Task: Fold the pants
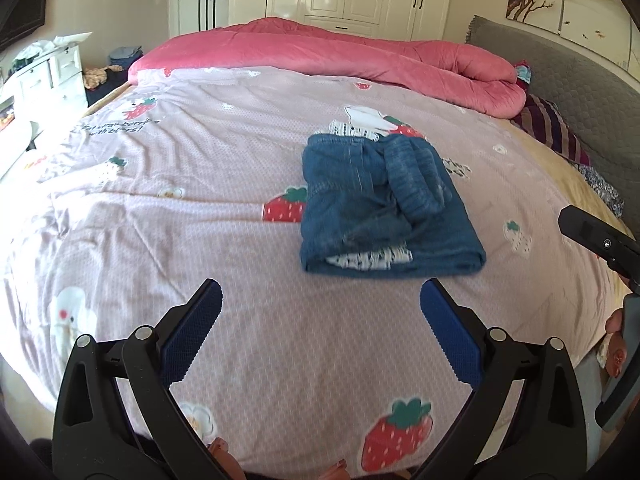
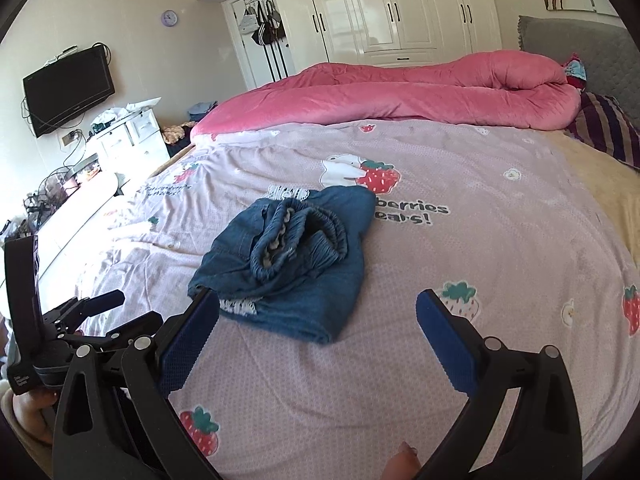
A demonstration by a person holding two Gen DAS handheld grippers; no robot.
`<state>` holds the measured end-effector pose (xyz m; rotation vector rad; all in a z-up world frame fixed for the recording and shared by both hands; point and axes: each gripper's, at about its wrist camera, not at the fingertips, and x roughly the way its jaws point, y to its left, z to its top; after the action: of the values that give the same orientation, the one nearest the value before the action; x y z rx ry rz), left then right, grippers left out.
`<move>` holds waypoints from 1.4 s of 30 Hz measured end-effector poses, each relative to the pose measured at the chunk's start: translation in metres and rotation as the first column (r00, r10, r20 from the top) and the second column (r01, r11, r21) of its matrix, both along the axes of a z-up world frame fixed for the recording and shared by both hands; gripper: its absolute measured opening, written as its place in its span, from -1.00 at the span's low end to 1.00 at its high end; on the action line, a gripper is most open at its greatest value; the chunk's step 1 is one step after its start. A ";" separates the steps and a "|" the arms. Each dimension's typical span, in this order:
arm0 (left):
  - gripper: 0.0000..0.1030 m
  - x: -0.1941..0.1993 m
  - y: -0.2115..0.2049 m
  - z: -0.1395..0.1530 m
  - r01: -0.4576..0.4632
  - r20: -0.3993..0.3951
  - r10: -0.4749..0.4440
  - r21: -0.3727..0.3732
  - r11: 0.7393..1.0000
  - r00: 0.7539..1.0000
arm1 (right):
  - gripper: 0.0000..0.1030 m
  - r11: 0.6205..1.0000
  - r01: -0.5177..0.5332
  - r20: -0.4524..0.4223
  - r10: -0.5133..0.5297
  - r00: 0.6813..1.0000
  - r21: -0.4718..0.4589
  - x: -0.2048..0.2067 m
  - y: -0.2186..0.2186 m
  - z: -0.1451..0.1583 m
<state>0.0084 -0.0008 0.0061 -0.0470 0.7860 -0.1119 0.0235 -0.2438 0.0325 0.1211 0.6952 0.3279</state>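
Small blue denim pants (image 1: pixel 380 204) lie folded into a compact bundle on the pink strawberry-print bedsheet (image 1: pixel 240 240), with a patterned lining showing at the near edge. In the right wrist view the pants (image 2: pixel 288 268) show the elastic waistband bunched on top. My left gripper (image 1: pixel 320 300) is open, a short way in front of the pants, holding nothing. My right gripper (image 2: pixel 318 304) is open too, its left fingertip just in front of the bundle's near corner. The left gripper's body (image 2: pixel 64 320) appears at the left of the right wrist view.
A rolled pink quilt (image 1: pixel 340 56) lies across the far side of the bed. A grey headboard (image 1: pixel 568 92) and striped pillow (image 1: pixel 548 124) sit at the right. White wardrobes (image 2: pixel 400 8), a white dresser (image 2: pixel 128 136) and a wall television (image 2: pixel 68 88) stand beyond the bed.
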 end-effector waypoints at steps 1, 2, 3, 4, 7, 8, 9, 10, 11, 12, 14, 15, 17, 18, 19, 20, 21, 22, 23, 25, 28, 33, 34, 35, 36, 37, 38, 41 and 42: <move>0.81 -0.002 0.000 -0.001 0.000 0.001 0.000 0.003 1.000 1.000 | 0.91 1.000 0.003 -0.004 -0.003 1.000 0.002 -0.003 0.000 -0.002; 0.81 -0.005 -0.001 -0.001 -0.001 0.004 0.001 0.007 1.000 1.000 | 0.91 1.000 0.004 -0.009 -0.004 1.000 0.008 -0.007 0.000 -0.004; 0.81 -0.007 -0.001 -0.002 -0.004 0.004 0.004 0.009 1.000 1.000 | 0.91 1.000 0.001 -0.011 -0.001 1.000 0.010 -0.010 0.000 -0.005; 0.81 -0.012 -0.002 -0.004 -0.008 0.006 0.008 0.008 1.000 1.000 | 0.91 1.000 0.003 -0.015 -0.002 1.000 0.009 -0.013 0.000 -0.008; 0.81 -0.021 -0.003 -0.008 -0.012 0.008 0.012 0.009 1.000 1.000 | 0.91 1.000 0.010 -0.028 -0.010 1.000 -0.004 -0.021 -0.003 -0.016; 0.81 -0.024 -0.004 -0.010 -0.013 0.009 0.013 0.012 1.000 1.000 | 0.91 1.000 0.016 -0.029 -0.016 0.999 -0.011 -0.022 -0.004 -0.018; 0.81 -0.026 -0.003 -0.011 -0.015 0.009 0.015 0.014 1.000 1.000 | 0.91 1.000 0.020 -0.030 -0.021 0.999 -0.015 -0.023 -0.005 -0.021; 0.81 -0.028 -0.002 -0.012 -0.021 0.007 0.021 0.010 1.000 1.000 | 0.91 1.000 0.024 -0.031 -0.025 0.999 -0.018 -0.026 -0.006 -0.023; 0.81 -0.030 -0.001 -0.013 -0.028 0.007 0.028 0.001 1.000 1.000 | 0.91 0.999 0.025 -0.030 -0.026 0.999 -0.025 -0.028 -0.007 -0.026; 0.81 -0.031 0.000 -0.015 -0.029 0.005 0.029 -0.006 1.000 1.000 | 0.91 0.999 0.025 -0.029 -0.026 0.999 -0.034 -0.031 -0.006 -0.028; 0.81 -0.033 0.001 -0.018 -0.034 0.002 0.034 0.003 0.999 0.999 | 0.91 0.999 0.019 -0.035 -0.021 0.999 -0.046 -0.034 -0.006 -0.033; 0.81 -0.034 0.001 -0.019 -0.039 0.002 0.039 0.007 0.999 0.999 | 0.91 0.999 0.017 -0.040 -0.019 0.999 -0.047 -0.035 -0.005 -0.035; 0.81 -0.035 0.001 -0.021 -0.041 0.004 0.041 0.009 0.999 0.999 | 0.91 0.998 0.014 -0.041 -0.016 0.999 -0.058 -0.037 -0.005 -0.038; 0.81 -0.035 0.001 -0.022 -0.046 0.005 0.046 0.010 0.999 0.999 | 0.91 0.998 0.013 -0.041 -0.016 0.999 -0.063 -0.038 -0.005 -0.039; 0.81 -0.035 0.003 -0.023 -0.051 0.005 0.051 0.007 0.999 0.999 | 0.91 0.997 0.014 -0.037 -0.016 0.999 -0.073 -0.039 -0.005 -0.040; 0.81 -0.035 0.004 -0.024 -0.054 0.004 0.054 0.004 0.999 0.999 | 0.91 0.997 0.013 -0.033 -0.016 0.999 -0.079 -0.040 -0.004 -0.040; 0.81 -0.035 0.004 -0.025 -0.056 0.002 0.056 0.001 0.998 0.998 | 0.91 0.996 0.014 -0.032 -0.016 0.999 -0.083 -0.040 -0.004 -0.040; 0.81 -0.036 0.004 -0.026 -0.057 -0.001 0.057 0.003 0.998 0.998 | 0.91 0.996 0.013 -0.034 -0.016 0.999 -0.083 -0.040 -0.004 -0.041; 0.81 -0.035 0.004 -0.027 -0.057 -0.005 0.058 0.007 0.998 0.998 | 0.91 0.997 0.013 -0.037 -0.016 0.999 -0.079 -0.040 -0.005 -0.041; 0.81 -0.035 0.004 -0.028 -0.054 -0.010 0.054 0.009 0.998 0.998 | 0.91 0.997 0.015 -0.041 -0.018 0.999 -0.076 -0.039 -0.005 -0.042; 0.81 -0.034 0.003 -0.030 -0.050 -0.013 0.050 0.011 0.999 0.999 | 0.91 0.997 0.014 -0.041 -0.017 0.999 -0.076 -0.039 -0.006 -0.042; 0.81 -0.036 -0.001 -0.030 -0.044 -0.016 0.044 0.015 0.999 0.999 | 0.91 0.997 0.010 -0.041 -0.013 0.999 -0.075 -0.039 -0.005 -0.041; 0.81 -0.036 -0.001 -0.030 -0.045 -0.014 0.045 0.016 0.999 0.999 | 0.91 0.997 0.010 -0.041 -0.013 0.999 -0.074 -0.039 -0.005 -0.041; 0.81 -0.037 -0.002 -0.030 -0.043 -0.013 0.043 0.016 0.999 0.999 | 0.91 0.997 0.011 -0.041 -0.014 0.999 -0.073 -0.039 -0.005 -0.041; 0.81 -0.037 -0.002 -0.030 -0.042 -0.014 0.043 0.018 0.999 0.999 | 0.91 0.997 0.011 -0.042 -0.014 0.999 -0.073 -0.039 -0.005 -0.041; 0.81 -0.037 -0.003 -0.030 -0.042 -0.014 0.043 0.020 0.999 0.999 | 0.91 0.997 0.011 -0.042 -0.014 0.999 -0.074 -0.039 -0.005 -0.041; 0.81 -0.037 -0.003 -0.030 -0.041 -0.015 0.041 0.021 0.999 0.999 | 0.91 0.997 0.010 -0.043 -0.014 0.999 -0.073 -0.039 -0.005 -0.040; 0.81 -0.036 -0.003 -0.030 -0.042 -0.016 0.043 0.023 0.999 0.999 | 0.91 0.997 0.009 -0.041 -0.012 0.999 -0.075 -0.039 -0.005 -0.041; 0.81 -0.036 -0.003 -0.030 -0.045 -0.016 0.045 0.024 0.999 0.999 | 0.91 0.997 0.009 -0.043 -0.012 0.999 -0.078 -0.038 -0.004 -0.041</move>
<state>-0.0279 -0.0037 -0.0236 -0.0431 0.8017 -0.0596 -0.0149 -0.2483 -0.0083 0.0585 0.7488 0.2883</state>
